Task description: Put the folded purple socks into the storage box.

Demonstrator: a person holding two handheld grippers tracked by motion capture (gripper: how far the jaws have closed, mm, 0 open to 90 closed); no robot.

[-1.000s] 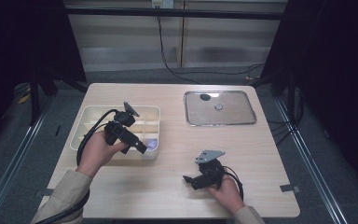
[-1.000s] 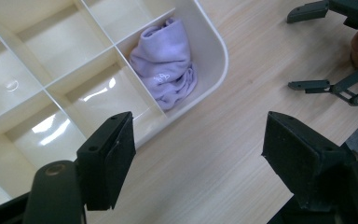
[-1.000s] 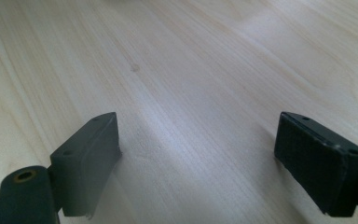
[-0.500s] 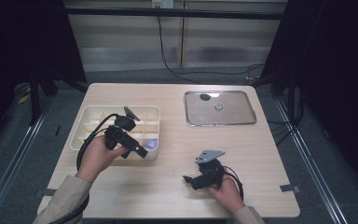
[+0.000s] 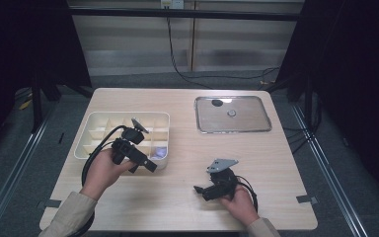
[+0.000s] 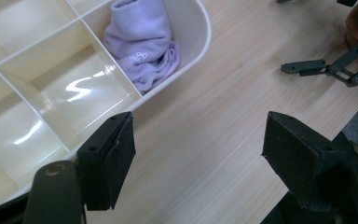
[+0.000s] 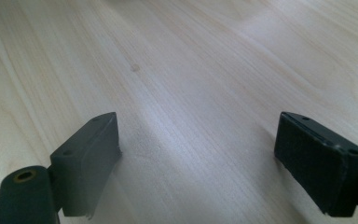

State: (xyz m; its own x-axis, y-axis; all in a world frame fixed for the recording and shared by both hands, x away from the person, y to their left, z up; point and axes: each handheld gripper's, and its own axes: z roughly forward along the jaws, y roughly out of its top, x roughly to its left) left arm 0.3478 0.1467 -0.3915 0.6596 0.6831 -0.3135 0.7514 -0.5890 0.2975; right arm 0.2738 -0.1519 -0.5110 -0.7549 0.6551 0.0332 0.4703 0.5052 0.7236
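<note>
The small lilac cloth (image 6: pixel 142 44) sits at the top of the left gripper view — tucked in a corner box of the cream plastic divided tray (image 6: pixel 193 56). The left gripper (image 6: pixel 198 158) is spread wide, holding nothing. The right gripper (image 7: pixel 198 163) — low in its view — gapes wide too.

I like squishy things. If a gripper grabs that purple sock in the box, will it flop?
Probably: the purple sock looks like soft, folded fleece, so it would likely sag and unfold. It seems light, and its fuzzy surface should not slip easily.
</note>
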